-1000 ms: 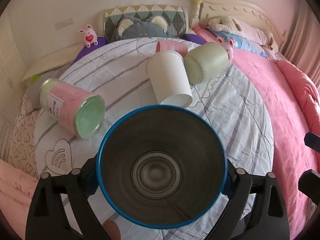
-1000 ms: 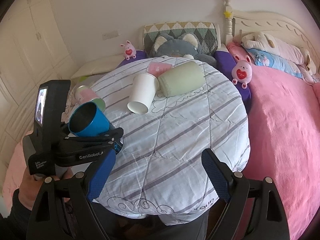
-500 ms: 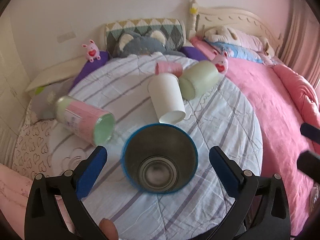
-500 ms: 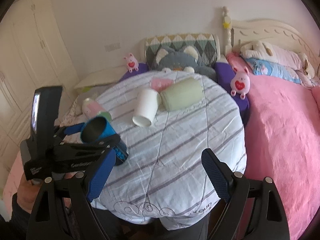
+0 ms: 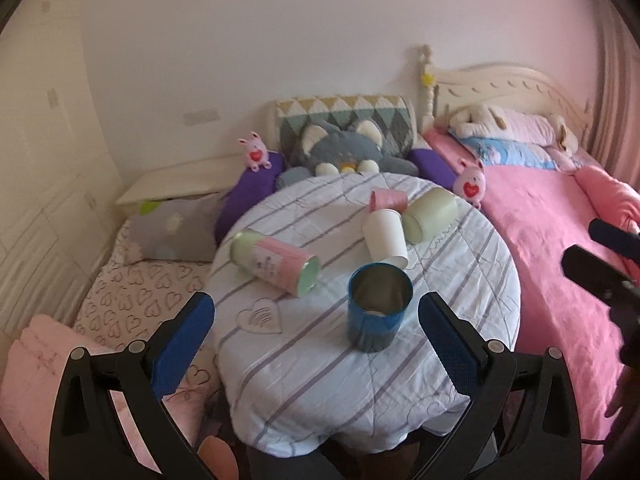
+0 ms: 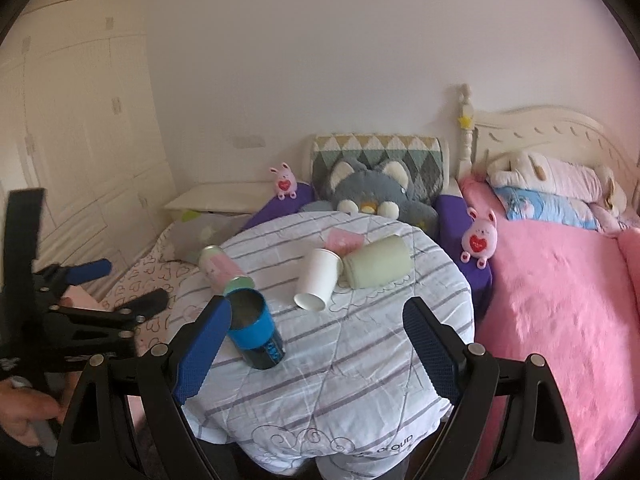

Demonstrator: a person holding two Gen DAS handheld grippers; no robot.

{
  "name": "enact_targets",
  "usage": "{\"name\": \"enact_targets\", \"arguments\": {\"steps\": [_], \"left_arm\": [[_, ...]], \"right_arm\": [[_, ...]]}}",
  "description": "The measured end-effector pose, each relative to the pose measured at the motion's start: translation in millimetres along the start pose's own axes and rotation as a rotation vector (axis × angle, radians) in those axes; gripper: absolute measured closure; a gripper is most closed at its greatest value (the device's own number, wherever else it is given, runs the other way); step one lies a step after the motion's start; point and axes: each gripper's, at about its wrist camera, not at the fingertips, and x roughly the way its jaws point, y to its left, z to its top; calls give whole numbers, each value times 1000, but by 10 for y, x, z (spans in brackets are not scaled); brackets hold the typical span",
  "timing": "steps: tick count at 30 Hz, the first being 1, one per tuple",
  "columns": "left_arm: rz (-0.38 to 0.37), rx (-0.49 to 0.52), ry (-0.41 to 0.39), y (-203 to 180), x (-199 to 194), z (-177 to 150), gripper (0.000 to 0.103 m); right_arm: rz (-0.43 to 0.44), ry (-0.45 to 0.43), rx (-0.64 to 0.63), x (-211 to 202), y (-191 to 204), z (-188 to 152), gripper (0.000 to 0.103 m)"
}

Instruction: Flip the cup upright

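Note:
A blue cup (image 5: 378, 308) stands upright on the round table with the striped cloth (image 5: 320, 360); it also shows in the right wrist view (image 6: 255, 332). A pink-and-green cup (image 5: 276, 262), a white cup (image 5: 385, 238), a pale green cup (image 5: 430, 214) and a small pink cup (image 5: 388, 199) lie on their sides. My left gripper (image 5: 316, 336) is open and empty, pulled back from the blue cup; it shows at the left of the right wrist view (image 6: 120, 286). My right gripper (image 6: 318, 350) is open and empty, off the table's near edge.
A pink bed (image 5: 560, 280) runs along the right of the table. Cushions, a grey plush cat (image 5: 348, 152) and small pink plush toys (image 5: 256, 155) sit behind it. A heart-print cover (image 5: 144, 292) lies at the left. White cabinets (image 6: 80, 140) line the left wall.
My left gripper let go of the blue cup, opened wide and drew back and up. The cup now stands upright on the table. My right gripper also drew back.

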Motion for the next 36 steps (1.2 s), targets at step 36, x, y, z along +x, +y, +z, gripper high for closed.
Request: {"name": "enact_targets", "arguments": {"steps": [36], "left_arm": [[121, -139, 58, 139, -454, -586, 0]], "right_arm": [[36, 50, -70, -126, 354, -428, 14]]}}
